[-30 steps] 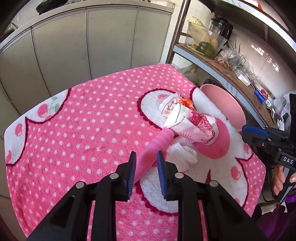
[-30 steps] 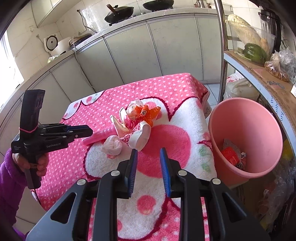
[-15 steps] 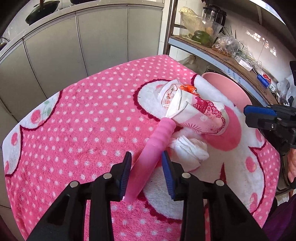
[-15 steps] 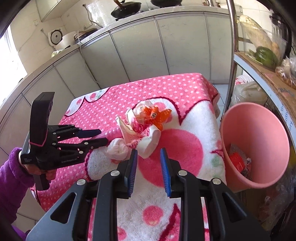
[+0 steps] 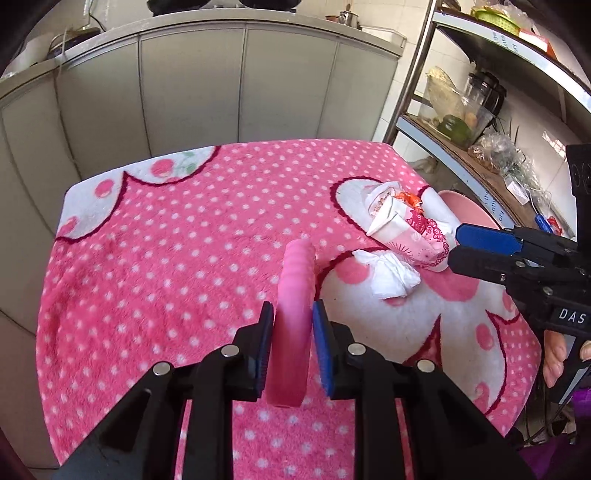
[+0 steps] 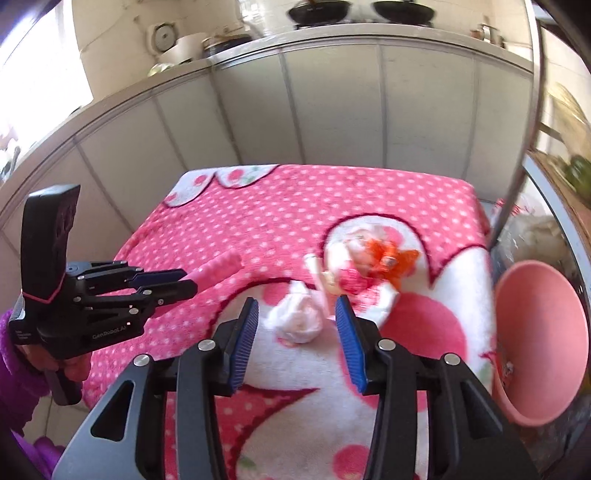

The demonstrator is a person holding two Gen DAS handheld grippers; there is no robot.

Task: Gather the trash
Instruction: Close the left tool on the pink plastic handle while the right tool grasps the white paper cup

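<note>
Lying beside tissue wad [image 6: 295, 319]: crumpled wrappers [image 6: 364, 269], pink bin [image 6: 541, 343].

We see a ribbed pink plastic handle [image 5: 295, 295] pointing toward twelve o'clock in the left wrist view, its near end between closing tool pads. At two o'clock from it lies a crumpled white tissue wad [image 5: 391, 271], touching printed pink-and-white paper wrappers [image 5: 406, 229] with an orange scrap [image 6: 388, 258]. A pink plastic bin [image 6: 543, 339] stands at three o'clock.

A home kitchen — woks [image 6: 318, 12] on the counter [image 6: 332, 40], vegetables on a shelf [image 5: 454, 136].
</note>
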